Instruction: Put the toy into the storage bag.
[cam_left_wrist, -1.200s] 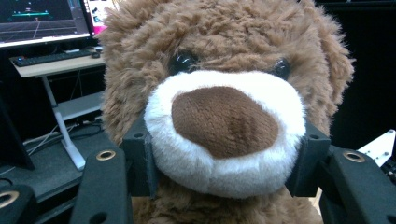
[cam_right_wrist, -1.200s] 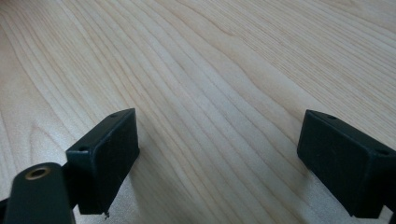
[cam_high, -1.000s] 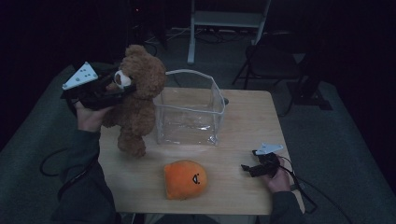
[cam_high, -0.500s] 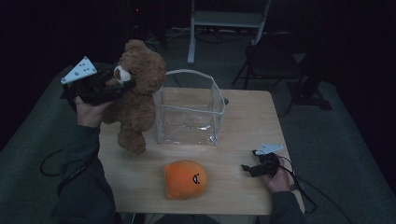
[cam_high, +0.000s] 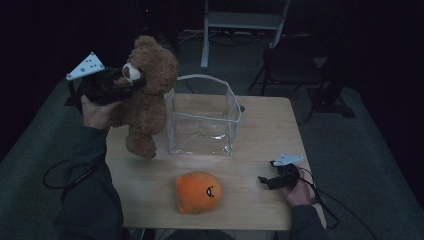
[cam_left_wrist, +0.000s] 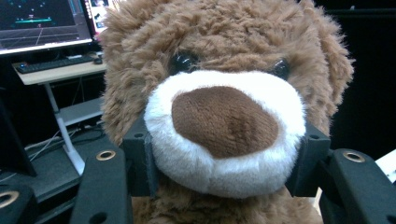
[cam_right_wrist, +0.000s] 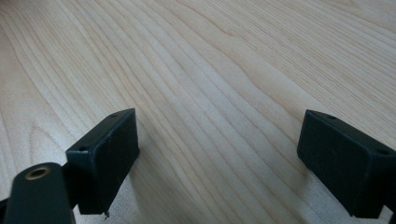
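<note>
The left gripper (cam_high: 131, 80) is seen clamped on the white muzzle of the teddy bear (cam_high: 146, 95), one black jaw pressed into each side of the snout, as is shown close up in the left gripper view. The bear (cam_left_wrist: 219, 112) is held up in the air above the left edge of the wooden table (cam_high: 260, 125), its feet hanging clear of the top; brown shaggy fur, dark glossy eyes and a dark brown nose patch can be made out. Just beside it, to its right, a clear plastic bin (cam_high: 202, 117) is set on the table, open at the top. An orange plush (cam_high: 198, 192) lies nearer the person. The right gripper (cam_high: 267, 181) is rested on the table near its right edge, its jaws spread wide over bare wood.
</note>
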